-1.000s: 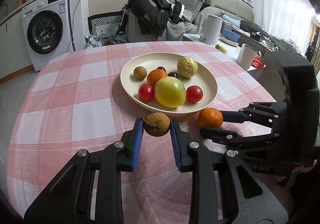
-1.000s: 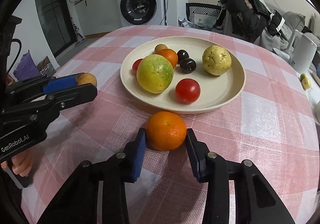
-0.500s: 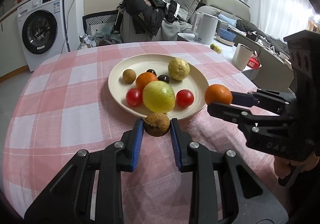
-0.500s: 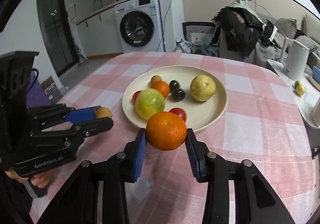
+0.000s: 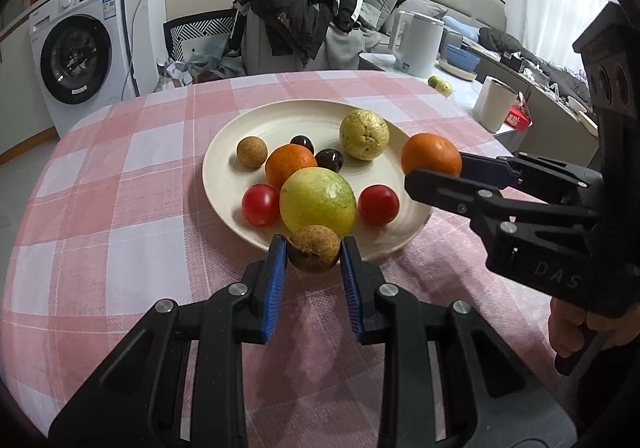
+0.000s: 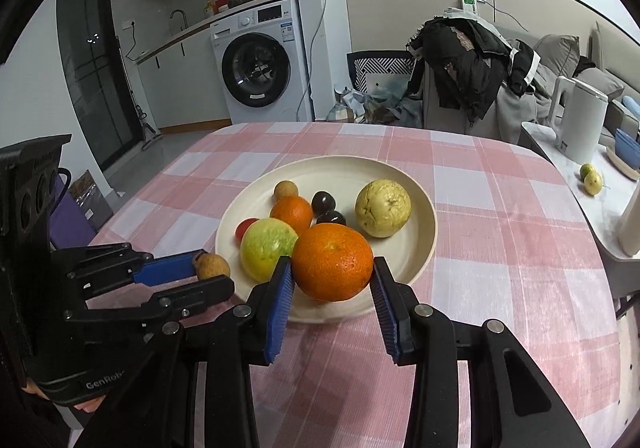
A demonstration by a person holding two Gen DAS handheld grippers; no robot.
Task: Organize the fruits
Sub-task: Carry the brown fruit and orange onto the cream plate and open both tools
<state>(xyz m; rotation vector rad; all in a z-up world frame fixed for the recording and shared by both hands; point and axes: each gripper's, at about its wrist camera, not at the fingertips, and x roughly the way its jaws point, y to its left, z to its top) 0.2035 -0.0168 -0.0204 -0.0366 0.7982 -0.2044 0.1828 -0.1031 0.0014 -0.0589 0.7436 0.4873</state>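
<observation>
While both fruits are held clear of the desk (image 5: 100, 208), a small brown longan (image 5: 314, 249) is clamped between the blue pads of the left gripper (image 5: 313, 254) at the near rim of the plate (image 5: 224, 152). An orange (image 6: 332, 262) is pinched in the right gripper (image 6: 332, 280), seen over the plate's near edge from its own view. On the plate are seen a second longan (image 5: 251, 152), a second orange (image 5: 290, 164), two dark fruits, two red tomatoes, a green-yellow fruit (image 5: 318, 200) and a pale yellow one (image 5: 363, 134).
</observation>
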